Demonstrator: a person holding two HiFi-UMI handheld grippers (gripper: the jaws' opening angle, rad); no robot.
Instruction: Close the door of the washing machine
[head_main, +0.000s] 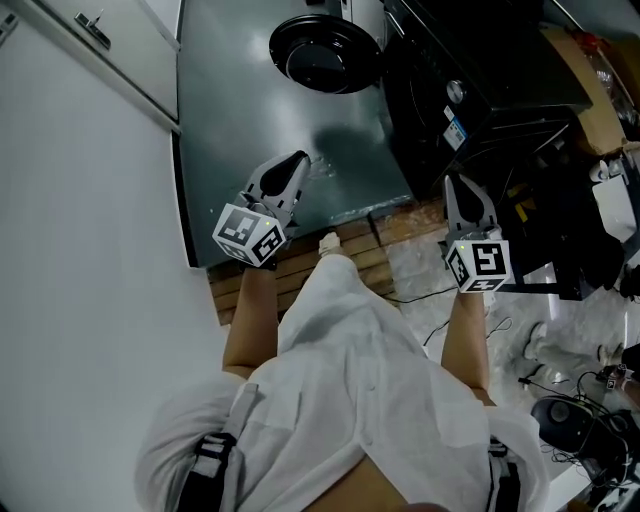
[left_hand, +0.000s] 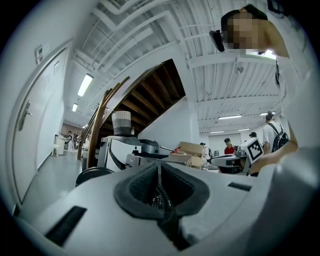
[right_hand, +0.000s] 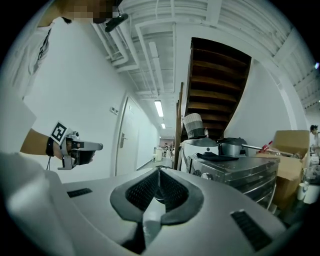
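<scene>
The washing machine (head_main: 470, 95) is a dark front-loader at the upper right of the head view. Its round black door (head_main: 325, 52) stands swung open over the grey floor. My left gripper (head_main: 298, 165) is held level, below the door and apart from it, jaws shut and empty. My right gripper (head_main: 456, 185) is held level in front of the machine, also shut on nothing. In the left gripper view the shut jaws (left_hand: 159, 167) point toward the round door (left_hand: 92, 175). In the right gripper view the shut jaws (right_hand: 159, 170) point past the machine's silvery front (right_hand: 235, 170).
A white wall (head_main: 80, 200) with a door runs along the left. Wooden pallet slats (head_main: 340, 260) lie underfoot. Cardboard boxes (head_main: 590, 90), cables (head_main: 590, 420) and clutter crowd the right. A wooden staircase (right_hand: 220, 85) rises behind. People (left_hand: 229, 146) stand far off.
</scene>
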